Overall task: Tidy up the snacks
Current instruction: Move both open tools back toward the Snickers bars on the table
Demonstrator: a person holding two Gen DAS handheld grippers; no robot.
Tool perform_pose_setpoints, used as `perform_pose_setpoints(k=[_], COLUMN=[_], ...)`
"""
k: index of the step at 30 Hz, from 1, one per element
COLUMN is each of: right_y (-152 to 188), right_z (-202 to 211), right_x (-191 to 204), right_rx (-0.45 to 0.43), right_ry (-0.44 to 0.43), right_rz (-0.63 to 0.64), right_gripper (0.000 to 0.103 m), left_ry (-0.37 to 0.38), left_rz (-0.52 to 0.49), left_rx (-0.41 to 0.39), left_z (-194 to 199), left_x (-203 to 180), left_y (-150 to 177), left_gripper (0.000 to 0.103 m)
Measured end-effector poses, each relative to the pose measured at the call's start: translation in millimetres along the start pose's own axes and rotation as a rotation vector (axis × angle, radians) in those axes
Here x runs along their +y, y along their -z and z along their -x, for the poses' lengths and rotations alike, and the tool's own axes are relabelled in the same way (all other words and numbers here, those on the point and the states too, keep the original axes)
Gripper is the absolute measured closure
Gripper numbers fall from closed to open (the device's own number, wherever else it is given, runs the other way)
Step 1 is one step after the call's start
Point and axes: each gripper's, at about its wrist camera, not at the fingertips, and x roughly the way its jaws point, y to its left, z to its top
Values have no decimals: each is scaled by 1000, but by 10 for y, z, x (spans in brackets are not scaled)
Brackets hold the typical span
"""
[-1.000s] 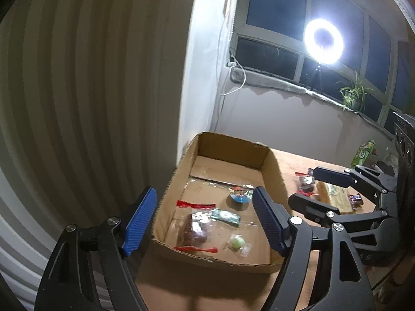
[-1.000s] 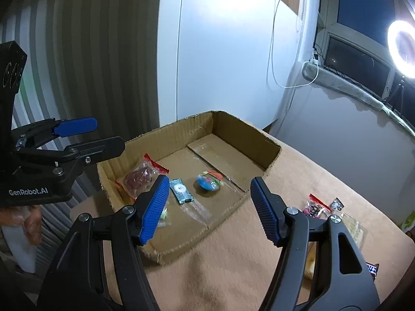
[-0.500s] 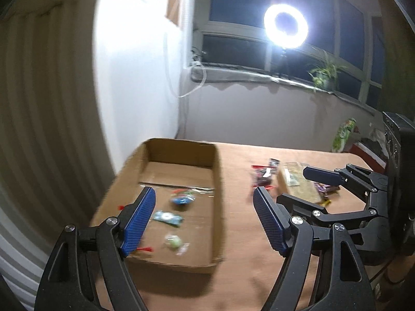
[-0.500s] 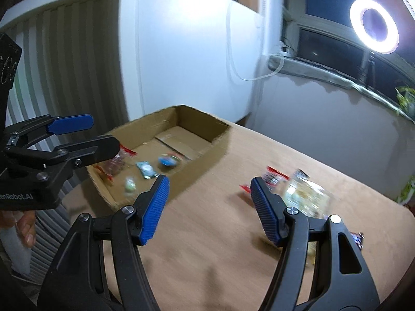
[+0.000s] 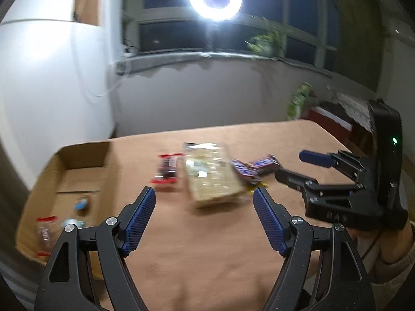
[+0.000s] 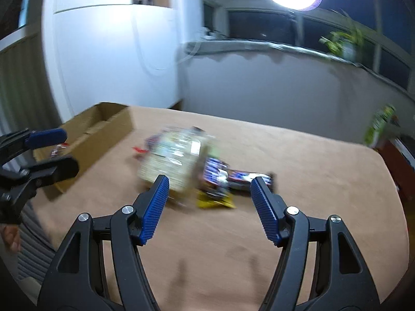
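Snacks (image 5: 210, 173) lie in a loose cluster on the tan counter (image 5: 207, 246): a clear packet of pale biscuits, a red-ended candy packet (image 5: 167, 168) beside it, blue chocolate bar wrappers (image 6: 220, 175) and a yellow wrapper (image 6: 215, 202). To their left sits a cardboard box (image 5: 85, 155) holding a few small sweets. Both the left tool (image 5: 203, 219) and right tool (image 6: 210, 206) hover with jaws wide, gripping nothing.

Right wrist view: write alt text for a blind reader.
The open right gripper hovers empty over a tan table, facing a blurred pile of snack packets. A cardboard box sits left, beside the left gripper.
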Motion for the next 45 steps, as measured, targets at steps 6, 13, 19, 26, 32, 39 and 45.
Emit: perform_pose_setpoints(k=[6,13,19,26,32,39,45], right_y=[72,140,58,11,-62,-150,-102], right_z=[17,-272,-609,-949,-1156,-1310,-1240], right_x=[-363,-719,-904,-804,-590,-604,-615], right_rx=[27,137,226,273,244,276,297], right_ry=[32,44,-15,-101,-157,-261,-292], right_rz=[-9,71,209,361,504,491,437], right_gripper=[32,23,23,23,23,35,67], left_ry=[84,226,315,262,191,181,131], left_rz=[-68,-27,142,119,114,88,77], left_rx=[62,141,247,220,213,220,259], left_z=[-221,-648,-1212,-1337,-1463,-1690,-1819], left_x=[-512,-834,-718,-619,-538,-632,-600], left_y=[28,81,44,-17,-58,-226,-239], left_gripper=[25,25,25,25,25,27,54])
